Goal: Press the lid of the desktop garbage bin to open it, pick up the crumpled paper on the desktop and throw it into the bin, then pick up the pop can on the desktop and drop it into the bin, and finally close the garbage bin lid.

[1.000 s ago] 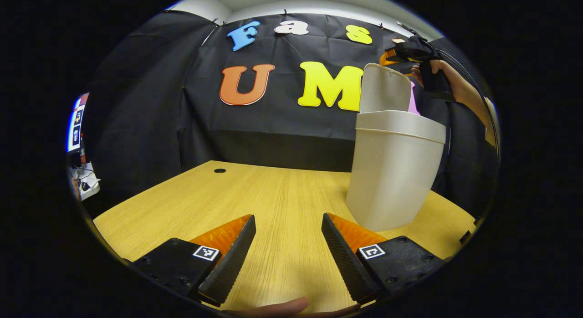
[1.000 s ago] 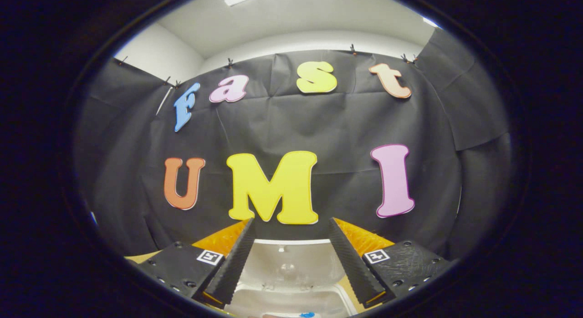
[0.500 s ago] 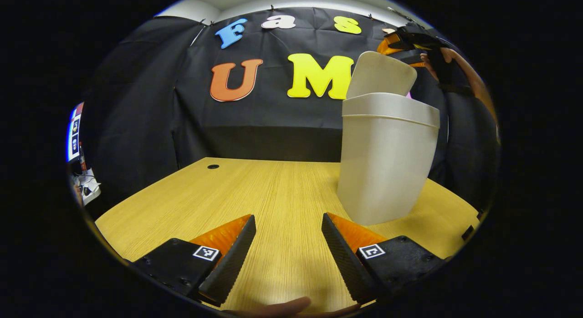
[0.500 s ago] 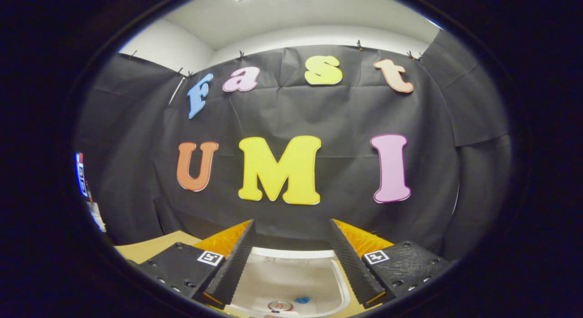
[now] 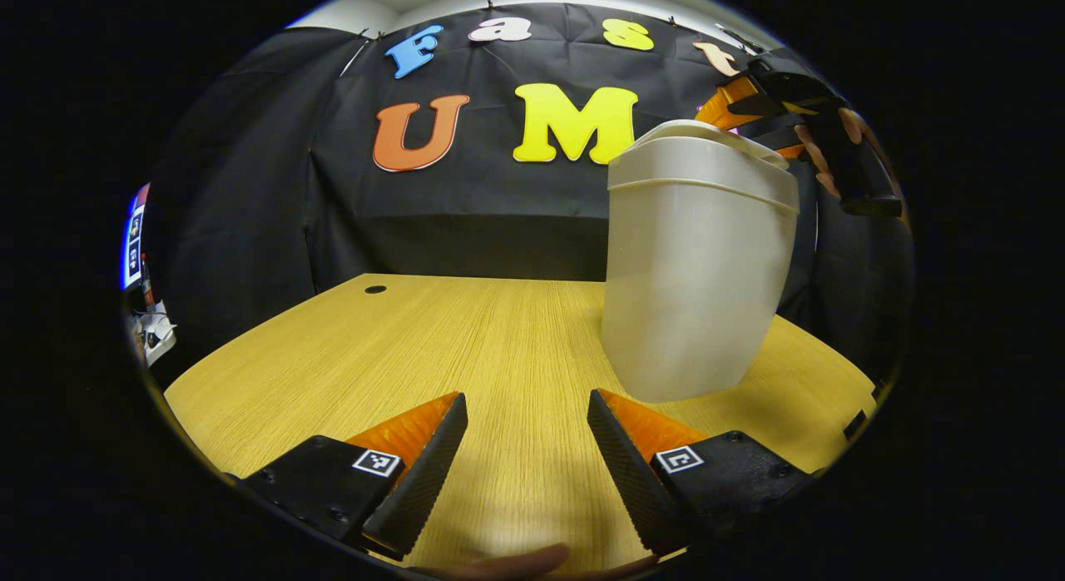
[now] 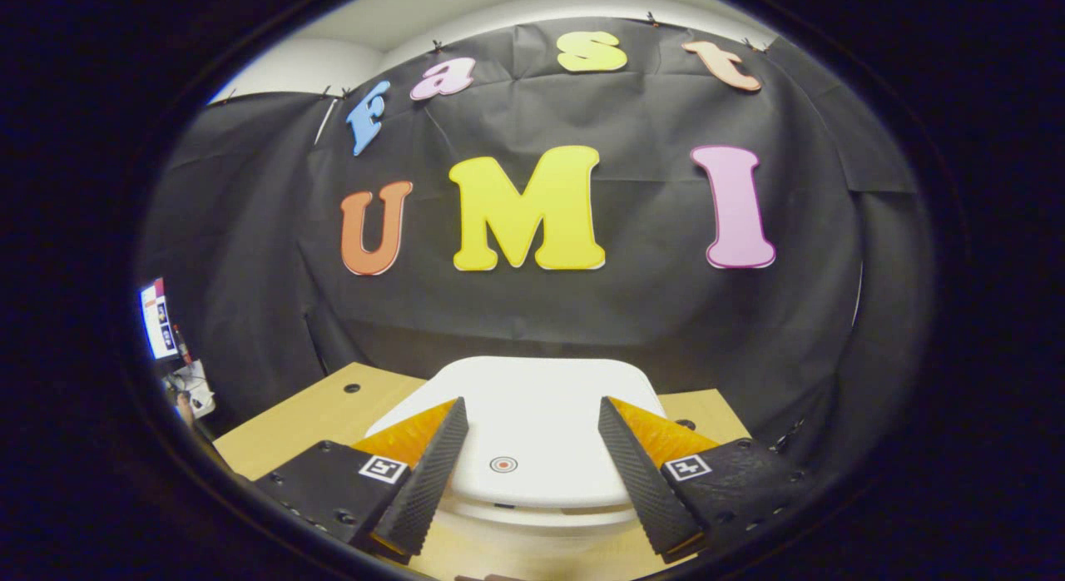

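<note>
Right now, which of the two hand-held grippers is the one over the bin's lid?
The right hand-held gripper: it hangs open over the bin's lid. The left hand-held gripper sits low over the wooden table, beside the bin.

Tall white plastic garbage bin (image 5: 695, 265) stands on the pale wood-grain bench (image 5: 466, 348), right of centre, its flat white lid (image 6: 532, 431) down on top; small round cable hole (image 5: 375, 289) far left in the bench; black cloth wall (image 5: 466, 190) behind.

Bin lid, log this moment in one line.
lid: down on bin | right gripper: open above lid | left gripper: open, idle
</note>
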`<state>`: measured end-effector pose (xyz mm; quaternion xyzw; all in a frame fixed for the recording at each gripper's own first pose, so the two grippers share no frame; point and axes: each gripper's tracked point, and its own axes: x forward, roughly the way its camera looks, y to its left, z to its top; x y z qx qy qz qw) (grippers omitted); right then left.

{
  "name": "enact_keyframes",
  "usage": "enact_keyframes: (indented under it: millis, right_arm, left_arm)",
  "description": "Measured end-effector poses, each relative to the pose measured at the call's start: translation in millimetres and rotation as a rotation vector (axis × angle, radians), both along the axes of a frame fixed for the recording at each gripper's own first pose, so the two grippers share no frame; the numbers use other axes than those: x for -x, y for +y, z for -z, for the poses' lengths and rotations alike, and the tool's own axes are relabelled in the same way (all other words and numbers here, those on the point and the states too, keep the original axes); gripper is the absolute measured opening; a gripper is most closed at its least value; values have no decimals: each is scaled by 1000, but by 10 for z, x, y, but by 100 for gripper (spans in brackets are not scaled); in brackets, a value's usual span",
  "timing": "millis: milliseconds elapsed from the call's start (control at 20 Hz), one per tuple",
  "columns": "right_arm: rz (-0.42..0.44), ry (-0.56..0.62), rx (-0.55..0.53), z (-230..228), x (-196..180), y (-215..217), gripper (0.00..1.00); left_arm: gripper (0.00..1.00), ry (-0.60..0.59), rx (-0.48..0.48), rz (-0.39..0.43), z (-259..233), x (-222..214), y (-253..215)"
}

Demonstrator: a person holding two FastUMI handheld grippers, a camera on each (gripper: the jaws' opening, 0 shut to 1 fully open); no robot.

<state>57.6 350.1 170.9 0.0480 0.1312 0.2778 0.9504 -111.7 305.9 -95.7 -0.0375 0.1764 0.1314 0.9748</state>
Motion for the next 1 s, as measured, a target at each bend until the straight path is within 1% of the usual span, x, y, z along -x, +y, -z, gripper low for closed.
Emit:
enact_keyframes:
  millis: [150, 200, 250, 350, 400, 450, 500, 600, 700, 750, 800, 850, 900, 950, 1000]
  right_arm:
    - [9, -37, -3, 73, 49, -51, 96]
    - [22, -60, -5, 74, 65, -66, 97]
    - [35, -80, -1, 114, 83, -65, 95]
    - [50, -144, 8, 130, 100, -46, 98]
    - [55, -156, -10, 131, 98, -50, 96]
    - [54, -153, -21, 152, 71, -55, 99]
    - [47, -134, -36, 197, 65, -69, 97]
    - [20, -167, -55, 160, 72, -51, 99]
    - [19, -178, -131, 109, 133, -129, 96]
    - [39, -201, -141, 95, 168, -221, 98]
    - [76, -225, -133, 113, 216, -327, 97]
    - [105, -250, -131, 111, 298, -433, 94]
    - [115, -270, -142, 125, 402, -512, 96]
    - [134, -277, -156, 163, 498, -600, 96]
    - [146, -281, -177, 211, 594, -674, 93]
  left_arm:
    - [95, 7, -3, 8, 37, -44, -59]
    - [95, 8, -2, 9, 48, -58, -65]
    - [95, 12, 0, 8, 62, -70, -69]
    - [95, 18, 8, 5, 88, -80, -88]
    - [95, 21, 13, 8, 99, -90, -108]
    - [95, 27, 14, 9, 107, -92, -121]
    - [95, 31, 10, 8, 106, -93, -122]
    - [95, 29, -6, 0, 70, -70, -111]
    - [95, 9, -19, -4, -4, -49, -107]
    - [95, -7, -28, -12, -45, -36, -92]
    - [95, -26, -39, -20, -93, -20, -64]
    - [95, -42, -49, -28, -142, -14, -46]
    - [95, -55, -57, -34, -184, -10, -23]
    - [95, -69, -65, -44, -222, -2, 0]
    - [95, -82, -72, -52, -255, 9, 22]
